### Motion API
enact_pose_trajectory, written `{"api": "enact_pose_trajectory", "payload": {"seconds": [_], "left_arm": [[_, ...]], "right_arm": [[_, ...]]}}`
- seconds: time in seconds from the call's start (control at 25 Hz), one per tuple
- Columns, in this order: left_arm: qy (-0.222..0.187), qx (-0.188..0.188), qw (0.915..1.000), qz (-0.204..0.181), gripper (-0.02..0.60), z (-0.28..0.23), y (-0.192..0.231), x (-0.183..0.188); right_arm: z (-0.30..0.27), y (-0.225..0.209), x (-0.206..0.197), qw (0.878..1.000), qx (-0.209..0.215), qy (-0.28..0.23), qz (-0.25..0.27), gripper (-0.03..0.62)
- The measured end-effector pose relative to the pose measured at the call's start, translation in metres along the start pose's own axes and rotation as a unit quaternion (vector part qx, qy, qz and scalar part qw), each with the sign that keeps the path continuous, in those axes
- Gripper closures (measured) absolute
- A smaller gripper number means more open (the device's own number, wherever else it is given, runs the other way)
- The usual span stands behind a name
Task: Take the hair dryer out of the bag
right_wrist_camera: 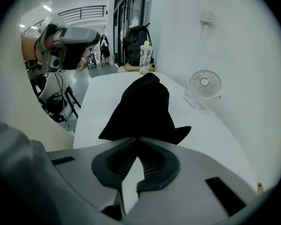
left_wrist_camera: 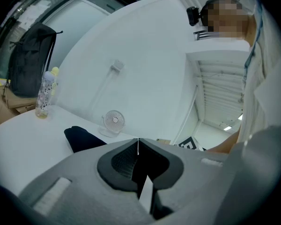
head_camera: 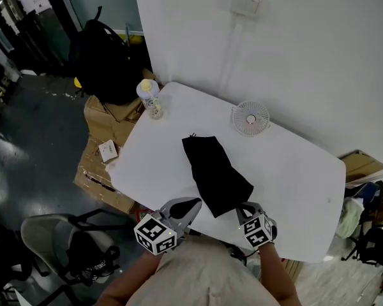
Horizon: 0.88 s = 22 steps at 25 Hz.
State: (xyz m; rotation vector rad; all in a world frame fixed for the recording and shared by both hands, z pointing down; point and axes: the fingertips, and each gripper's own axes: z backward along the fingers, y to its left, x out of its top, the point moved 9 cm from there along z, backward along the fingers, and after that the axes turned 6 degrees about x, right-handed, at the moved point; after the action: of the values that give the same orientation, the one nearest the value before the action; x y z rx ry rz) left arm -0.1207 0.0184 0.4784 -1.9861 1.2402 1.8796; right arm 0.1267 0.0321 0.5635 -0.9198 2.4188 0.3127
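Left tool (left_wrist_camera: 138, 139), clenched on nothing, hovers at the near edge of a white desk (head_camera: 287, 190) as the right tool (right_wrist_camera: 139, 138), its jaws also closed tip to tip, points down at the near corner of a black bag (head_camera: 214, 174). No view shows whether any fabric is pinched. The bag lies flat mid-desk, running diagonally toward a clear bottle (head_camera: 150, 97) at the far left corner and a small white fan (head_camera: 250, 118) by the wall.

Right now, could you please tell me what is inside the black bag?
Only the black cloth of the bag shows, lying on the table; anything inside is covered.
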Motion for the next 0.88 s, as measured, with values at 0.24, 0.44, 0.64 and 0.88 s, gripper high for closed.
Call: {"api": "enact_pose_trajectory", "payload": {"seconds": [0.24, 0.44, 0.64, 0.88], "left_arm": [[0.005, -0.006, 1.0000, -0.003, 0.571, -0.004, -0.007, -0.001], [0.013, -0.010, 0.9999, -0.004, 0.571, -0.007, -0.013, -0.005], [0.019, -0.016, 0.9997, -0.006, 0.571, -0.013, -0.021, -0.007], [0.024, -0.021, 0.9995, -0.009, 0.571, -0.019, -0.027, -0.008]], "right_arm": [[0.020, -0.019, -0.039, 1.000, -0.008, 0.027, -0.010, 0.569], [0.036, -0.043, -0.063, 0.999, -0.026, 0.043, -0.010, 0.569], [0.048, -0.068, -0.085, 0.997, -0.053, 0.058, -0.018, 0.569], [0.057, -0.087, -0.104, 0.995, -0.069, 0.045, -0.057, 0.569]]}}
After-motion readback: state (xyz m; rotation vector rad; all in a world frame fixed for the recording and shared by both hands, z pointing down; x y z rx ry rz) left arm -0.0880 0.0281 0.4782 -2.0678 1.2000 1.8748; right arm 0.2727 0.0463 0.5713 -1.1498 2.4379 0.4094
